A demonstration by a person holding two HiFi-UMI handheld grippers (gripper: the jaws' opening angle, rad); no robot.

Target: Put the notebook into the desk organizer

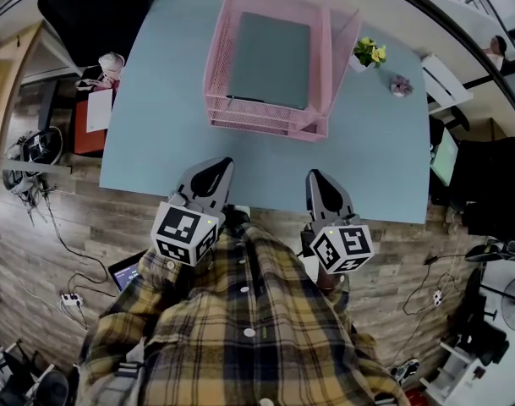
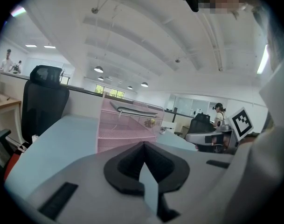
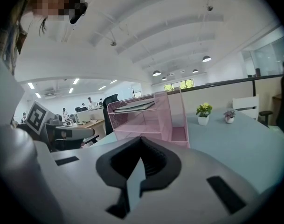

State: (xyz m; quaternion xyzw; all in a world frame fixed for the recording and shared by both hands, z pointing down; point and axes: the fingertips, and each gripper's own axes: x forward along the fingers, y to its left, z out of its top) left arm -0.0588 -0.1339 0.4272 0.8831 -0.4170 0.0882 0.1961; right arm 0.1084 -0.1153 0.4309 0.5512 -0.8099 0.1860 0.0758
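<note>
The grey-green notebook (image 1: 271,60) lies flat on the top tier of the pink mesh desk organizer (image 1: 219,66), which stands on the pale blue table (image 1: 164,108). It also shows in the left gripper view as the notebook (image 2: 132,109) atop the organizer (image 2: 114,129), and in the right gripper view as the notebook (image 3: 136,106) in the organizer (image 3: 172,120). My left gripper (image 1: 213,174) and right gripper (image 1: 318,184) hang at the table's near edge, close to my plaid shirt. Both are shut and hold nothing.
Two small potted plants (image 1: 369,53) (image 1: 401,85) stand on the table right of the organizer. A black office chair (image 2: 43,101) is at the table's far left end. Cables and a power strip (image 1: 69,298) lie on the wooden floor. Other desks and people are far off.
</note>
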